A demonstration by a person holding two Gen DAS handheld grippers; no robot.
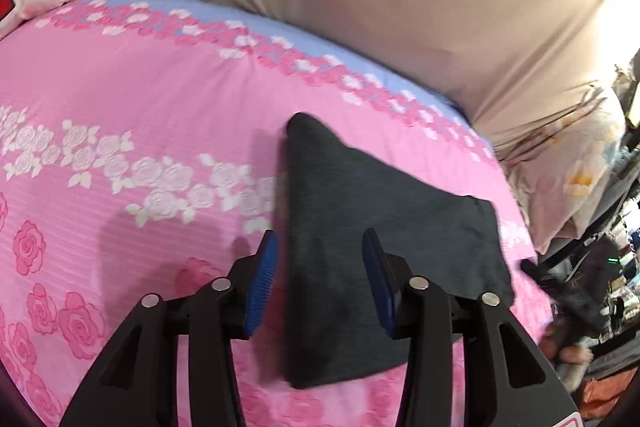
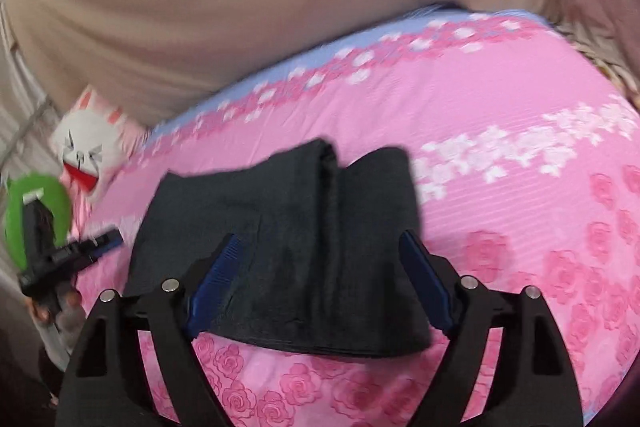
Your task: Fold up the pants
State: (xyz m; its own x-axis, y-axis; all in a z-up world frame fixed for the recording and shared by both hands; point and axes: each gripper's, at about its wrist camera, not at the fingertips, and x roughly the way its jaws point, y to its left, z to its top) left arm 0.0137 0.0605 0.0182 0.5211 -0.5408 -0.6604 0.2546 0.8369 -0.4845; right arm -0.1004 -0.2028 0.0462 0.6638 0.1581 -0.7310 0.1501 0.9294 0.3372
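pants [image 2: 288,247] were seen folded into a compact bundle on the pink bedspread [image 2: 520,115] | left gripper [image 1: 320,283] and right gripper [image 2: 320,287] were held spread apart above the bundle, nothing clamped | folding judged nearly done; maybe a final tidy or release was called for

Both views showing strong fisheye bowing and dark vignetting at corners. Daylight is blowing out at the upper right edge of the left wrist view. Motion blur is softening the bedsheet [image 1: 120,75] pattern; soft shadows are falling beneath the tongs.
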